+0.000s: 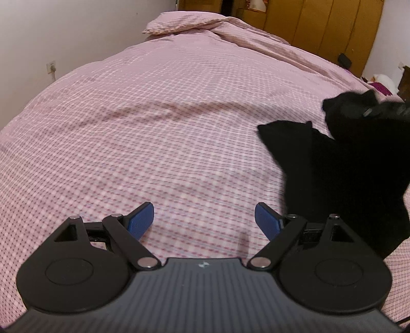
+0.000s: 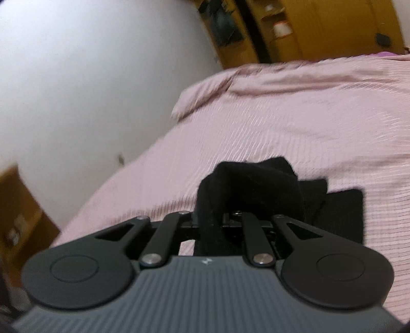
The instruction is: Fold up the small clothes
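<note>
A small black garment (image 1: 340,174) lies on the pink checked bedspread (image 1: 153,115) at the right of the left wrist view. My left gripper (image 1: 205,220) is open and empty, hovering over bare bedspread to the left of the garment, its blue pads (image 1: 142,220) apart. My right gripper (image 2: 217,217) is shut on a bunched fold of the black garment (image 2: 246,184) and lifts it above the flat rest of the cloth (image 2: 343,217). Its fingertips are hidden by the cloth. The right gripper also shows in the left wrist view (image 1: 379,110), wrapped in black cloth.
A pillow (image 1: 184,23) lies at the head of the bed. Wooden wardrobes (image 1: 320,25) stand behind the bed. A white wall (image 2: 89,89) runs along the bed's left side. A brown box (image 2: 20,217) stands beside the bed.
</note>
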The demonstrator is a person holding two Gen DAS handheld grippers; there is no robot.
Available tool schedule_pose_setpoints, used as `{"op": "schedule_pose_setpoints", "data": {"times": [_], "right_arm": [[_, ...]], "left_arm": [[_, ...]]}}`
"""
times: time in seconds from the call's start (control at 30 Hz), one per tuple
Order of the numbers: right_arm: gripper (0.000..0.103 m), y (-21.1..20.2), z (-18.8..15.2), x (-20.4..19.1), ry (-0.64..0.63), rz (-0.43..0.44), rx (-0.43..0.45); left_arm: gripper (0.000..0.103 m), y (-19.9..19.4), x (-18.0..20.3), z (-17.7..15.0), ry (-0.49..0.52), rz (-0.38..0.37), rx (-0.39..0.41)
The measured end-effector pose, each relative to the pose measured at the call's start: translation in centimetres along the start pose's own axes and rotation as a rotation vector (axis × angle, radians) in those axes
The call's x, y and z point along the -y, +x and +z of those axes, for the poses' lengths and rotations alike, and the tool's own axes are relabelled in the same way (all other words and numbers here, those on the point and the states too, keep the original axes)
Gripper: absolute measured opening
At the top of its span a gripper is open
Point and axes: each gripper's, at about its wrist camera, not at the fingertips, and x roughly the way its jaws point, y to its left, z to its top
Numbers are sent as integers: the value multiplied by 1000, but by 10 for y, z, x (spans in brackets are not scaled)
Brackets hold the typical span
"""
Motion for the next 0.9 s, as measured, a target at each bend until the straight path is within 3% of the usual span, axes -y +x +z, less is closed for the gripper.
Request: {"op": "schedule_pose_setpoints", "data": {"times": [0.13,0.27,0.4,0.53,0.7,0.9], "right_arm": [[13,35,-25,-21,-82,-29,-90],[16,52,-40,-26,-66,-42,-160],[29,41,-36,-33,-70,-40,-155],[46,19,-36,-39,-64,31,-149],[48,-16,-37,-40,-54,82,-126],[48,-51,-35,-20,-25,78,-75]], "left_arm": [[89,1,-14,-1,-16,12,2],[89,2,-25,-1,-35,14,1],[89,1,-28,-2,-41,12,1],[89,-3,-23,-1,-31,4,13],[89,-11,-10,5,8,1,34],[89,-21,10,18,41,-28,65]]}}
